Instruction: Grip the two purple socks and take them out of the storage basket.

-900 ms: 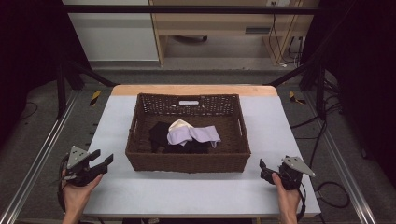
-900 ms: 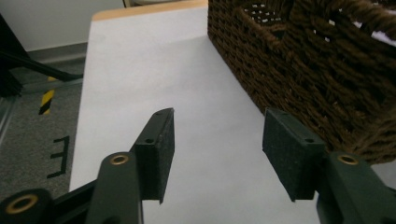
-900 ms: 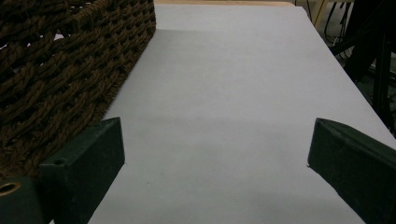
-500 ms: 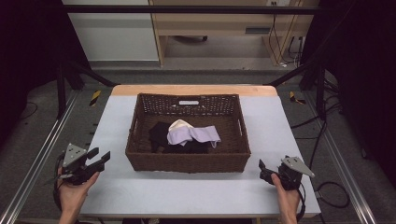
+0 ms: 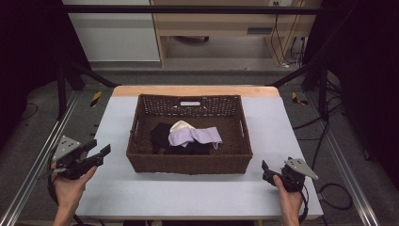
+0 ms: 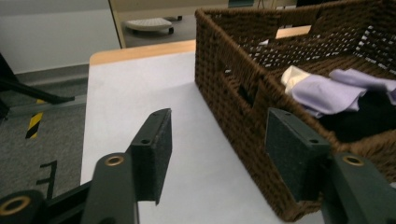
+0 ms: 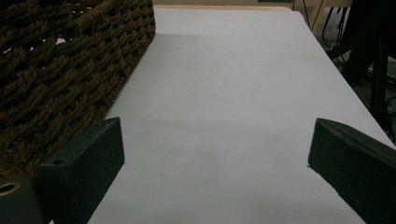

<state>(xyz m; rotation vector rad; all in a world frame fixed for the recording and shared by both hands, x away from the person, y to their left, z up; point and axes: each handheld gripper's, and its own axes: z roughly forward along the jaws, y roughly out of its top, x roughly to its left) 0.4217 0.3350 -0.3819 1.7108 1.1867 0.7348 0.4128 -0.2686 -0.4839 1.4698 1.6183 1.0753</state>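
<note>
Grey table (image 5: 282,127), wicker basket (image 5: 188,165) of clothes (image 6: 327,91), both tongs (image 5: 101,155) (image 5: 265,170) agape.

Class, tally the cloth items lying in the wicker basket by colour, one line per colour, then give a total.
Lilac cloth: 1
Cream cloth: 1
Black cloth: 1 heap; separate pieces cannot be told apart
Total: 3, all inside the wicker basket

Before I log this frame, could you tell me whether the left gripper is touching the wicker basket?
Apart. The high view shows a strip of bare table between the left gripper and the wicker basket; its jaws stand open, holding nothing.
</note>
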